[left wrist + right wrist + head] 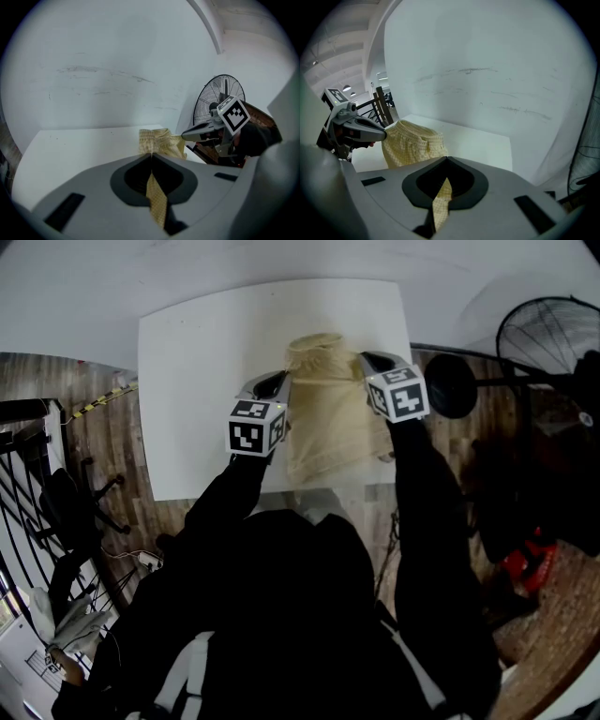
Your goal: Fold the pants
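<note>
One pair of pants (323,413), long axis near-to-far, waistband (317,343) farthest

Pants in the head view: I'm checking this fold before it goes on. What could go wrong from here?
The left gripper and right gripper each pinch only a thin strip of the yellow checked pants; either strip could slip out. The pants lie close to the right edge of the white table, so the fold may land partly off it. If one hand leads, the fold could skew.
</note>
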Demonstrator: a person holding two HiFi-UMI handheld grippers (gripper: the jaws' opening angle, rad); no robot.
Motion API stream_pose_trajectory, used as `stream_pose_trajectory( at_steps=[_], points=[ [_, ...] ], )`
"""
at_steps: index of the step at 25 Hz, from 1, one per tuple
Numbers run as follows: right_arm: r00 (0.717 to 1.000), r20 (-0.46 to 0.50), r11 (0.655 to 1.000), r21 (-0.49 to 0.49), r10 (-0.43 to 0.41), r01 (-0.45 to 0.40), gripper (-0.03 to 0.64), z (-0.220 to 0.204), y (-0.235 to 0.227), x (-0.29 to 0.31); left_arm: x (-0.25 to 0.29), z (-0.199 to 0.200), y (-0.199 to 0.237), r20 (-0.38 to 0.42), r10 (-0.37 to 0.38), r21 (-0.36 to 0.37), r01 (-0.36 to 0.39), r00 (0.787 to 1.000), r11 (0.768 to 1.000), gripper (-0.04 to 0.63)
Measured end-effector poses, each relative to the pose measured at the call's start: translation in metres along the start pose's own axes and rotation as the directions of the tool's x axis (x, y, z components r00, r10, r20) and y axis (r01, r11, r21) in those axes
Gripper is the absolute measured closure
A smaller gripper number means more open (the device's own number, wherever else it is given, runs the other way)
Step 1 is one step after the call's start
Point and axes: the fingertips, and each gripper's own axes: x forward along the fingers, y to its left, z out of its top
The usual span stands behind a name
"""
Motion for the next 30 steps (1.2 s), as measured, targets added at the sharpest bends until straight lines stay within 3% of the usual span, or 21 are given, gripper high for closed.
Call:
stream_pose_trajectory(
  at_steps=[16, 24, 30],
  points=[
    [0.999, 0.033, 0.999, 0.042, -0.013, 0.012, 0.614, -0.034, 0.017, -0.05, -0.036, -0.024, -0.054, 0.002, -0.046, 0.133, 0.046, 0.999, 0.99, 0.584],
    [1.0, 0.028, 0.999, 0.04, -0.002, 0.001, 0.614, -0.066, 0.027, -0.066, -0.041, -0.053, -0.082, -0.012, -0.061, 0.253, 0.062, 0.998, 0.965, 0.584],
    [1.0, 0.022, 0.998, 0.061, 0.004, -0.005, 0.614, -0.096, 0.037, -0.069, -0.037, -0.076, -0.101, -0.008, -0.073, 0.358, 0.071, 0.997, 0.931, 0.584]
  ],
)
